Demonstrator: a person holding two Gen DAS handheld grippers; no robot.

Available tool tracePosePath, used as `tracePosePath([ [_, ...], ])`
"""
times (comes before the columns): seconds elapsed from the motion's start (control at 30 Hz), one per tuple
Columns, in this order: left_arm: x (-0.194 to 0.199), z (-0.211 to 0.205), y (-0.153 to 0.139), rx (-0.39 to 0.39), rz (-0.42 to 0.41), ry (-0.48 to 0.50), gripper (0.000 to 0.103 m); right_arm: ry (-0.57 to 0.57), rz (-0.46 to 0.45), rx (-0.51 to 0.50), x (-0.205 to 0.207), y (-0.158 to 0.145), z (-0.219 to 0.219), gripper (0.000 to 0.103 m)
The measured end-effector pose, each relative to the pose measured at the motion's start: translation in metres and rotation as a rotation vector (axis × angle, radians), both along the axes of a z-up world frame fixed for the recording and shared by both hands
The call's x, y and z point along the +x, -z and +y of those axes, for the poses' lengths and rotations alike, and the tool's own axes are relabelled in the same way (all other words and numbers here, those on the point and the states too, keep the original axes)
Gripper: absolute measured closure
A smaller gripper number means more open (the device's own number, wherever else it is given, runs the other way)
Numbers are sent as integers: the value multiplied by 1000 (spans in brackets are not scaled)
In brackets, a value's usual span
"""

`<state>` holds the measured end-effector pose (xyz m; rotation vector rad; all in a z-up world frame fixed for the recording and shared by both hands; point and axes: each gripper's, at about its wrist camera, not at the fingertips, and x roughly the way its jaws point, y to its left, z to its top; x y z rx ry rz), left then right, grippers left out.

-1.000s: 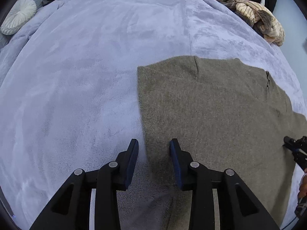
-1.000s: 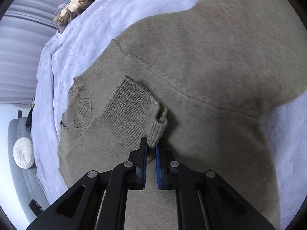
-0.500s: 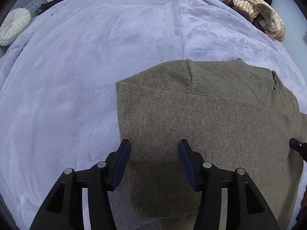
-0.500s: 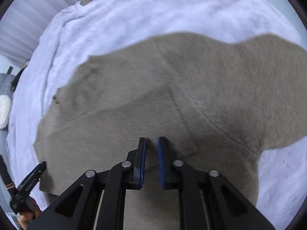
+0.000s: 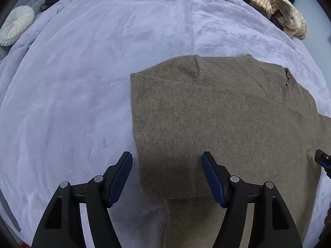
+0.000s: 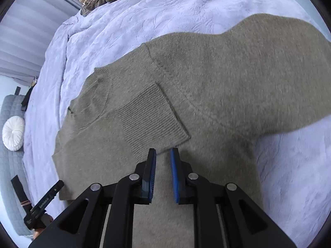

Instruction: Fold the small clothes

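Blue-padded and spread wide, the left hand-held gripper (image 5: pixel 167 164) hung over the near corner of the olive sweater (image 5: pixel 227 124) with nothing between its pads; a second earlier those pads had stood much closer together, right at the garment's left edge, so it had opened out and let the cloth lie. The right hand-held gripper (image 6: pixel 163 161) had changed too: a second before, its pads were nearly shut around the ribbed cuff (image 6: pixel 151 119), which was bunched up between them, whereas now they were parted by a narrow gap, empty, just short of the cuff's edge. That cuff now lay flat across the chest of the sweater below the collar (image 6: pixel 101 78), which I judged to mean one sleeve had been folded in and released. The other sleeve (image 6: pixel 279 62) was spread out to the side on the lavender blanket of the bed (image 5: pixel 103 62), so the fold looked only partly done. Farther off, a heap of striped clothes (image 5: pixel 277 10) sat at the bed's far edge, and a round white cushion (image 6: pixel 13 133) rested on grey furniture beside it.
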<state>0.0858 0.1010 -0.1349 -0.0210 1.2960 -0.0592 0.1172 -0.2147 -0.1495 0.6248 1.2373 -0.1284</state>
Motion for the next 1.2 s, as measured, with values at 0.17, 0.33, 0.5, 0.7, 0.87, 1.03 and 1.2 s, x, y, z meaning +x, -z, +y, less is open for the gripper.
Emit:
tracePosePath([
  [0.17,-24,-17,-13,-5,23,44,33,-6,20,34,-29,-6,-2,55],
  [0.33,-40,-36,-19,-25,70,80,16,-21,53,67,-56,-8,4,54],
  [0.5,-53,-56,-28,-15,46,113,7,-27,62,78,-75,-13,9,42],
  [0.7,-62,-78,-40,-18,27,150,0,-20,52,103,-82,-19,8,30],
  [0.87,-67,-95,-46,4,18,195,0,-17,22,111,-86,-27,4,23],
  [1.03,-68,-105,-44,-6,45,186,0,-25,-8,105,-92,-34,-2,18],
  [1.2,-70,-114,-39,15,66,183,0,1,-39,151,-99,-36,-13,16],
])
